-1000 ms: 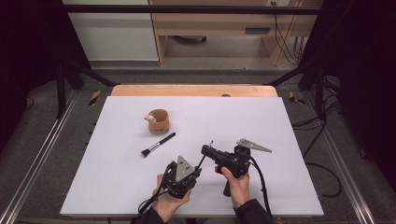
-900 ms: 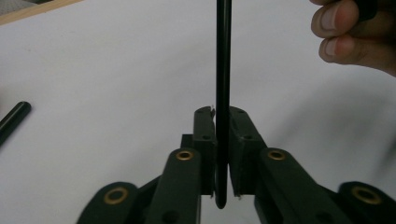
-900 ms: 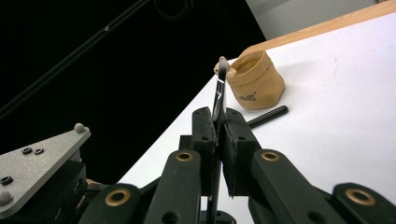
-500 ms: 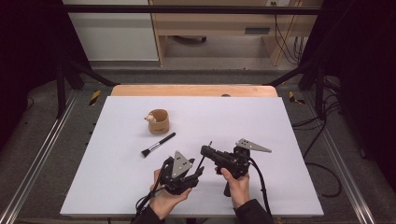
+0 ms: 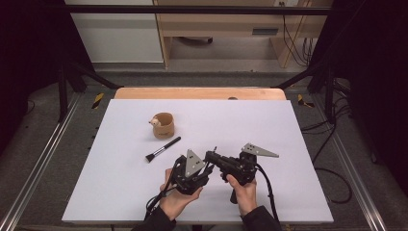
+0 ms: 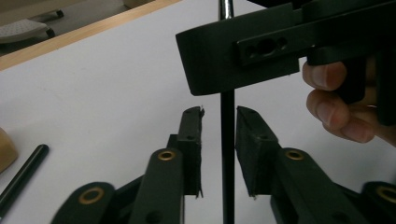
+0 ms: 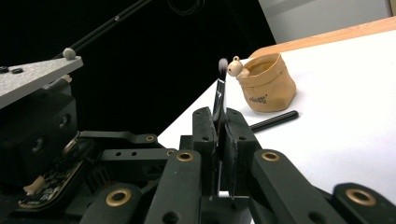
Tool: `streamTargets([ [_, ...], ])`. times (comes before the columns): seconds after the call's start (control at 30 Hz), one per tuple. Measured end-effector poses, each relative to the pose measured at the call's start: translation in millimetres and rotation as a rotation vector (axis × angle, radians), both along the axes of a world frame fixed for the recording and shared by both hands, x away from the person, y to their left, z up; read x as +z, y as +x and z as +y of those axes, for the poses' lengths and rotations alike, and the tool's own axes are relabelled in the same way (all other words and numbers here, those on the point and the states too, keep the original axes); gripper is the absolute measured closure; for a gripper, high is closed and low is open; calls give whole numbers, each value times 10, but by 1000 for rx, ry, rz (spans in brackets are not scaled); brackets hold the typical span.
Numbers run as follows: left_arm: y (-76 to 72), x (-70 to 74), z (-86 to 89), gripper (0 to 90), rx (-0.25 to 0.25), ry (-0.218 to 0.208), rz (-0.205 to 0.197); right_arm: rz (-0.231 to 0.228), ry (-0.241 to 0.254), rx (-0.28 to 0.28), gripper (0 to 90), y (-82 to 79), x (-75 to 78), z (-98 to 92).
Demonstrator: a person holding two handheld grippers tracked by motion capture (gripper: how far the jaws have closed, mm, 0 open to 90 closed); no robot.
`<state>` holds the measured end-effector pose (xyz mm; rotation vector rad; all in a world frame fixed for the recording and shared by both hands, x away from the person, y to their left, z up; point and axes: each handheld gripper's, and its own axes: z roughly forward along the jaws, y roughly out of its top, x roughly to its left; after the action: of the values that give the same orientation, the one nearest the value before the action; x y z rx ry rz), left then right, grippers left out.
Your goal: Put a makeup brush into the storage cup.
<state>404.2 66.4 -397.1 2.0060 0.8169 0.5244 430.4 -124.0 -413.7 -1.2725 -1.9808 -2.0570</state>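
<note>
Both grippers all black: left gripper (image 5: 191, 174) and right gripper (image 5: 226, 163), each topped with a grey three-cornered plate (image 5: 193, 161) dotted with small holes, black cable (image 5: 266, 185) trailing from each toward the dark sleeves (image 5: 262, 222). Jaws are flat black linkage bars with brass-ringed pivots (image 6: 164, 155), ending in blocky pads (image 6: 191, 140) with thin rubbery faces. Right gripper view shows the other gripper's body with screw holes and a bit of exposed circuit board (image 7: 49, 184).
</note>
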Motion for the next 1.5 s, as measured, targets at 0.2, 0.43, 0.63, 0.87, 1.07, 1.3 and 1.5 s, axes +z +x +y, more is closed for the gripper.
streamTargets([
  [0.2,-11,-5,-7,840,-4,5,-6,0,-6,2,849,-8,1,10],
  [0.43,-15,-7,14,845,-6,-4,-4,-5,-11,2,848,-13,3,17],
  [0.63,17,-5,117,845,15,-20,4,-38,-17,-16,764,-25,14,14],
  [0.87,69,6,375,844,63,-35,-4,-94,-79,-47,628,-52,79,-76],
  [1.07,123,-13,574,844,105,-52,4,-134,-129,-68,499,-54,137,-162],
  [1.3,159,35,792,843,146,-84,-10,-148,-192,-103,363,-57,167,-305],
  [1.5,187,92,964,843,173,-99,-20,-156,-240,-136,283,-67,180,-461],
])
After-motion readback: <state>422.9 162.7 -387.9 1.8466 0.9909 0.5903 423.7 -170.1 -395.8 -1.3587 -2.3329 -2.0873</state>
